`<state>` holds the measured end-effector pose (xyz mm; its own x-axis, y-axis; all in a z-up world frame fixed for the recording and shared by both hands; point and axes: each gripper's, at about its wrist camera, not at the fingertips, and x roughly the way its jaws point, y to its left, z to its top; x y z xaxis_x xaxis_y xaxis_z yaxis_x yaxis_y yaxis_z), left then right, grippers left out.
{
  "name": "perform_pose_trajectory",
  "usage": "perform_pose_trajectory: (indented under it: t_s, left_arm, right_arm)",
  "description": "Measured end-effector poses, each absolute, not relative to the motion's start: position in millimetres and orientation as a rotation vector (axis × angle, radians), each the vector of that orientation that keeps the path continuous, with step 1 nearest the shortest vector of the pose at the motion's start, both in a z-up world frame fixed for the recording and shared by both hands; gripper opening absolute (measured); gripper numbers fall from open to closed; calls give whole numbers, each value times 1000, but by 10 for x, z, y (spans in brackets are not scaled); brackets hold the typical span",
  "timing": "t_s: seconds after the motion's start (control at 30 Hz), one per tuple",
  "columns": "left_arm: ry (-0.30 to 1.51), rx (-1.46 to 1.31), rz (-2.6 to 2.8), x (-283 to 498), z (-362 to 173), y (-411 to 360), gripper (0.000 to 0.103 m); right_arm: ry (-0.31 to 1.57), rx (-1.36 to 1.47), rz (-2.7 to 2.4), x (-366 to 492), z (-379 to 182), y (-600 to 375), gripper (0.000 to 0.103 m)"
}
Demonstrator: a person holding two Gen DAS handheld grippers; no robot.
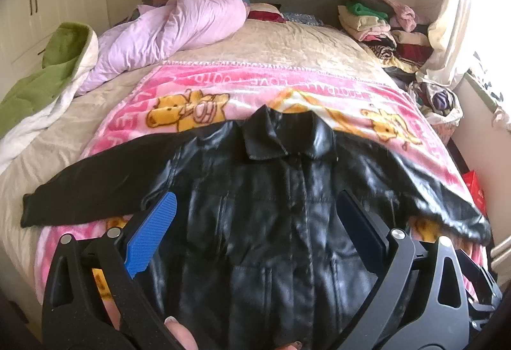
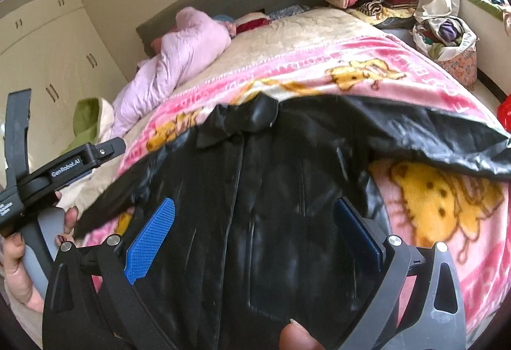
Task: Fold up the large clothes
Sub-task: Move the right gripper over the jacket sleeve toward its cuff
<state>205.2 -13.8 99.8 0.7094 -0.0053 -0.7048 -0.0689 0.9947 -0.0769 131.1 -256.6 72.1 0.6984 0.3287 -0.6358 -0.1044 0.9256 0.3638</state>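
Black leather jacket (image 1: 271, 222) lies front-up on pink blanket (image 1: 287, 88) on bed (image 1: 271, 37), collar toward headboard, both sleeves spread outward. Left gripper (image 1: 255, 222) and right gripper (image 2: 255, 222) hover above jacket body, jaws wide, holding nothing. Judged step: folding not yet begun. Next move likely calls for gripping one sleeve cuff and bringing it across jacket front.
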Motion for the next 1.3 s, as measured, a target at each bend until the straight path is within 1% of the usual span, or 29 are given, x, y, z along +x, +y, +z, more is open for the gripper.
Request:
perform_pose_trajectory:
  t_s: [0.23,0.5,0.67,0.9,1.1,1.3]
  left_arm:
    - [798,-118,38,2396,979,-317,94]
    - [858,-78,9,2774,761,-707,94]
    - [883,-81,-18,2959,634,-897,94]
    - [925,-139,-91,3170,324,-1022,94]
    - [950,-101,-105,3294,52,-1125,94]
    - [976,-65,-180,3311,-170,-1375,94]
  right_arm:
    - [718,343,207,1507,860,-2770,99]
    - [715,399,95,1798,775,-3200,99]
    - [729,476,-30,1965,586,-3641,99]
    - [736,601,-229,2025,279,-4341,99]
    - [737,715,-382,1893,-32,-4827,99]
    - [715,792,-507,1702,-207,-5108,99]
